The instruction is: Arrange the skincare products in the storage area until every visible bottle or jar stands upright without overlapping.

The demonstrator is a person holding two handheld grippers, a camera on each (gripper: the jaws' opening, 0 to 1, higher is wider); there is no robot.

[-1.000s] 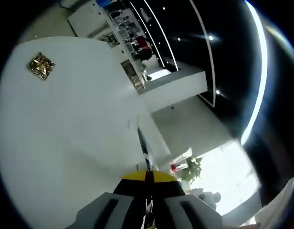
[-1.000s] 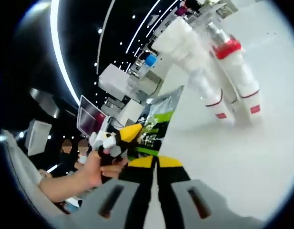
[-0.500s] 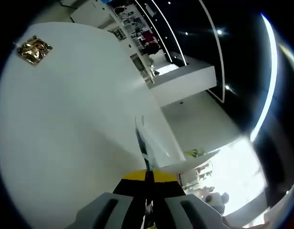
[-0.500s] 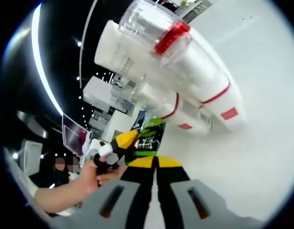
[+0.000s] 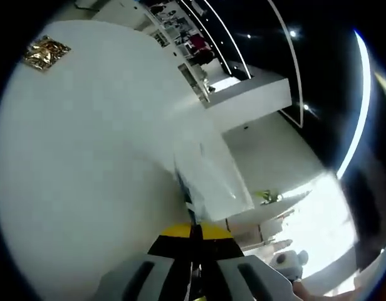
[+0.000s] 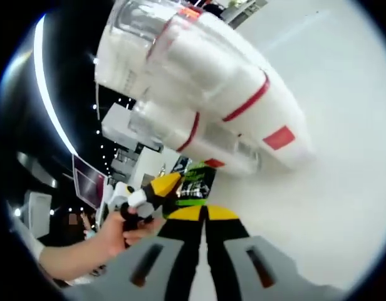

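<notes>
**Inspector:** Left gripper view first. What is the claw doing?

**Assistant:** The left gripper [image 5: 194,233] is sitting with its jaws pressed together on a thin sachet [image 5: 185,191], seen edge-on and rising straight out from between the tips. Beyond it a white table [image 5: 86,163] is filling most of the scene, and a small gold foil packet [image 5: 46,52] is lying flat at its far left, well apart from the gripper. Shelving and a white counter are showing in the distance to the right.

**Inspector:** And the right gripper view?

**Assistant:** The right gripper [image 6: 205,216] is also sitting with its jaws closed tight, the yellow tips meeting, and I cannot tell whether anything is caught between them. Just beyond the tips the green-and-black sachet [image 6: 194,183] is standing on edge, pinched by the other gripper, which a person's hand [image 6: 127,227] is holding at the near left. The skincare bottles [image 6: 230,94], white with red bands and clear caps, are standing close together on the table just past the sachet, to the right. They are looming large and leaning in this tilted view, so I cannot tell how truly upright they are
</notes>
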